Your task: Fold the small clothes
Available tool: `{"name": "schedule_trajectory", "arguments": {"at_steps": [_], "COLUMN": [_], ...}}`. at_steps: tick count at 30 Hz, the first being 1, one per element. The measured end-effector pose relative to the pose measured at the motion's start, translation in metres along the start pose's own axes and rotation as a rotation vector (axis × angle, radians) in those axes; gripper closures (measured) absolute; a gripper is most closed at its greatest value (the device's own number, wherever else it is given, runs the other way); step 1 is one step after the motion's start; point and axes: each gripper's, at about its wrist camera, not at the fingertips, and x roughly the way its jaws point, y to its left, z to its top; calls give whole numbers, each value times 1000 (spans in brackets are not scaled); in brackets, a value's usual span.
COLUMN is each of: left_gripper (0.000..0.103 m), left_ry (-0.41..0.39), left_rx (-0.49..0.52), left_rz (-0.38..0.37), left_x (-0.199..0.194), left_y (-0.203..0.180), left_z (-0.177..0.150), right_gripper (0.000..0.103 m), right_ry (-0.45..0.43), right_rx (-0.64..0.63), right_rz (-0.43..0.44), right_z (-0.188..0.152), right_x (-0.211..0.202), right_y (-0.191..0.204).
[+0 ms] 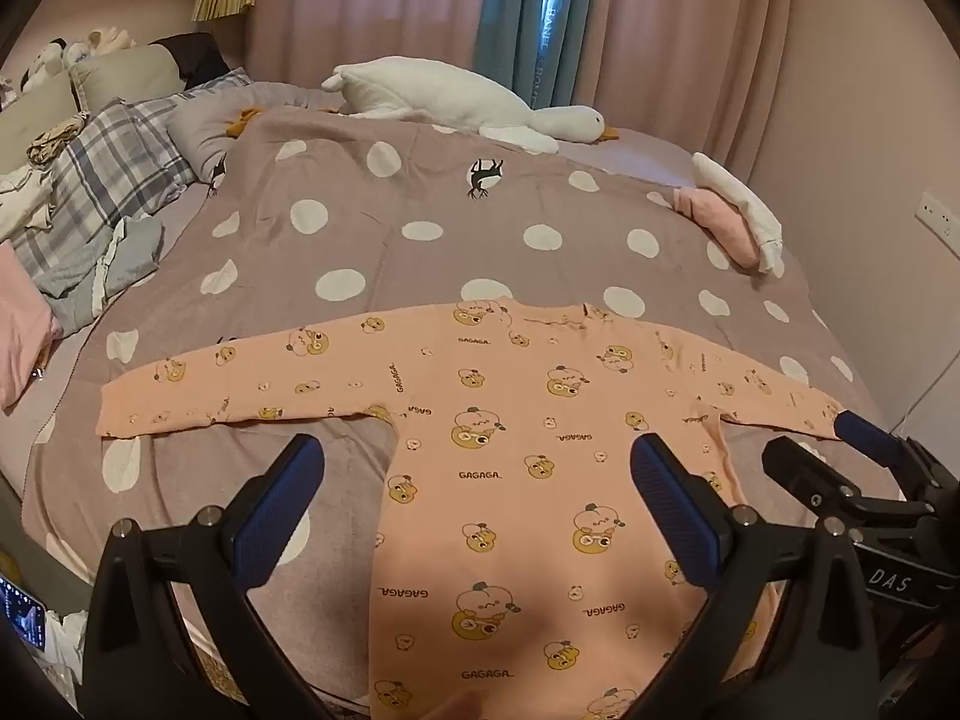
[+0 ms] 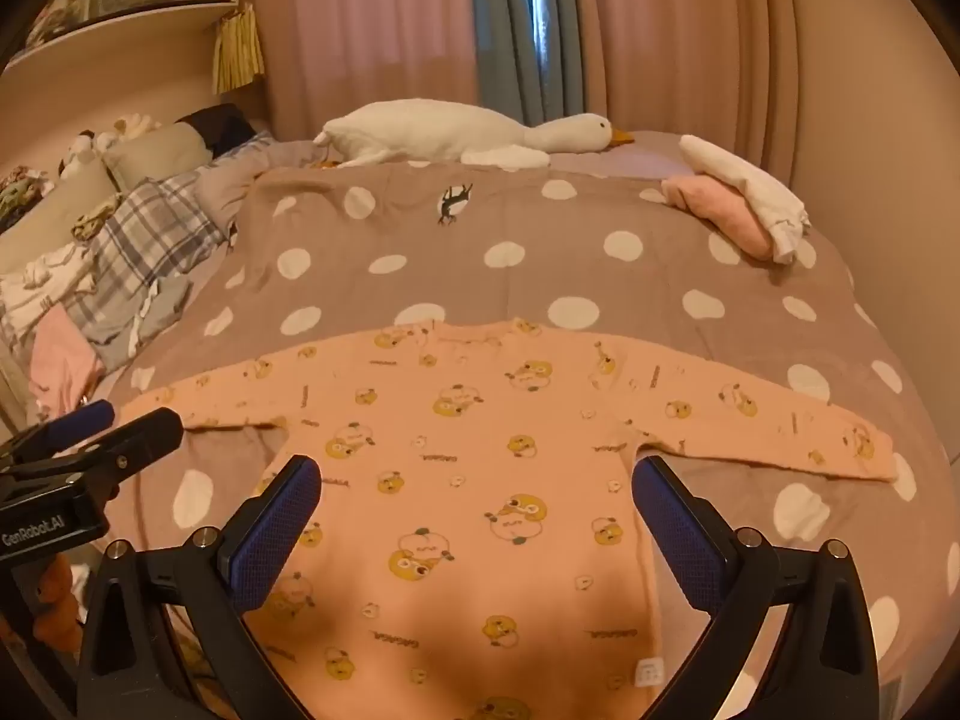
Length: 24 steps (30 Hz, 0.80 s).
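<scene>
Two claws poised over one peach shirt laid flat on the bed, nothing yet folded.

The left claw [image 1: 474, 492] and right claw [image 2: 477, 507] both hang spread wide and empty, tilted down at the long-sleeved shirt [image 1: 510, 450], which lies just beyond and beneath their tips with its two sleeves stretched out to either side, apparently smoothed flat so the folds can start cleanly. Farther off past the claws, two finished garments, one pink and one white [image 1: 735, 213], sit stacked at the far right of the polka-dot bedspread [image 1: 420, 228], likely the done pile; one plush goose [image 1: 456, 99] lies along the far edge.
</scene>
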Motion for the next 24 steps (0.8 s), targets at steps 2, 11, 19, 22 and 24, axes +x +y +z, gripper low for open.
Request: {"name": "schedule_trajectory", "arguments": {"at_steps": [2,11,19,22,24], "left_gripper": [1,1,2,2,2], "left_ry": [9,26,21,23,25], "left_rx": [8,22,24,18,15], "left_rz": [2,-47,-49,-47,-44], "left_x": [2,6,4,5,4], "left_y": [-2,-3,-4,-3,-3], "left_z": [-1,-5,-5,-5,-4], "right_gripper": [0,0,0,0,0], "right_ry": [14,14,8,7,5], "right_rx": [-1,14,23,16,10], "right_rz": [-3,15,26,27,30], "right_z": [-1,-1,-3,-4,-4], "right_x": [-1,4,3,3,3], "right_y": [1,3,2,2,2]}}
